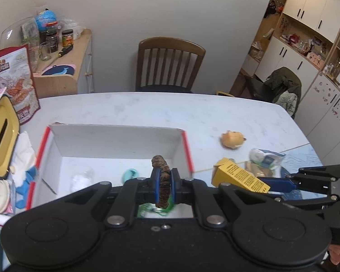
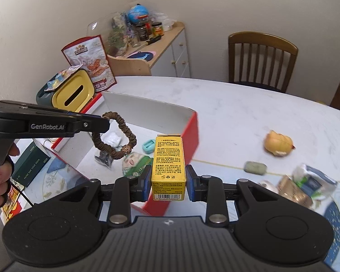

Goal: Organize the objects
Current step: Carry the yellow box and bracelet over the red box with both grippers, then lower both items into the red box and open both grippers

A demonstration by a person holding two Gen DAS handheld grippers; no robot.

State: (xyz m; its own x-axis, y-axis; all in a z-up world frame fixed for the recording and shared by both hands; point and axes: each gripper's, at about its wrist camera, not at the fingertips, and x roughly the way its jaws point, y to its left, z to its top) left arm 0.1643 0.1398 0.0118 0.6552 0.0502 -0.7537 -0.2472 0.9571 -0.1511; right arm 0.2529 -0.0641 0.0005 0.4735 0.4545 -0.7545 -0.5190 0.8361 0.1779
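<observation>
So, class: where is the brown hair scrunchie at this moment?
The brown hair scrunchie hangs pinched in the left gripper, above the open red-edged box, left of the yellow carton in the right wrist view.

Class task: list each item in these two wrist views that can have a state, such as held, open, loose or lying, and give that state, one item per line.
Left gripper: shut on the brown hair tie.
Brown hair tie: held, hanging above the box.
Right gripper: shut on the yellow carton.
Yellow carton: held, lifted.
Red-edged box: open, lidless, some items inside.
Yellow tissue holder: standing tilted beside the box.
Orange plush toy: loose on the table.
</observation>
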